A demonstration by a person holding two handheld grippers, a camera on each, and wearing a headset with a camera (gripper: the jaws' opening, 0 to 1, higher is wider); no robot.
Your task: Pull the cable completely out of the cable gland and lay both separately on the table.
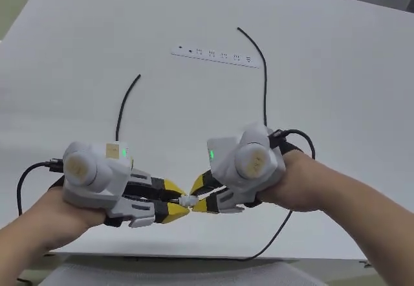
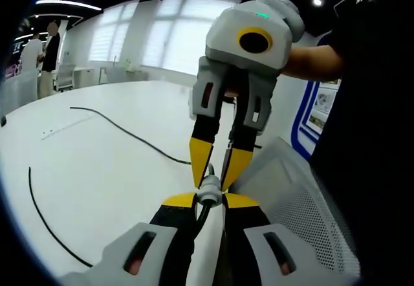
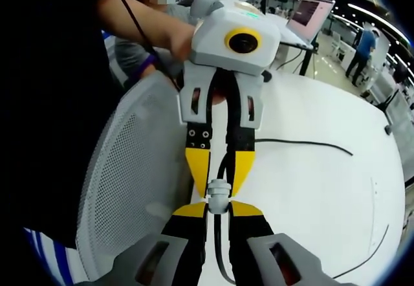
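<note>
Head view: broad white table [image 1: 84, 53]

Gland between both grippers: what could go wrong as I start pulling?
1. The left gripper and right gripper both meet right at the gland. If neither truly grips the cable, pulling may just snap the gland loose.
2. You're working at the near edge of the table, so a dropped gland could fall off.
</note>
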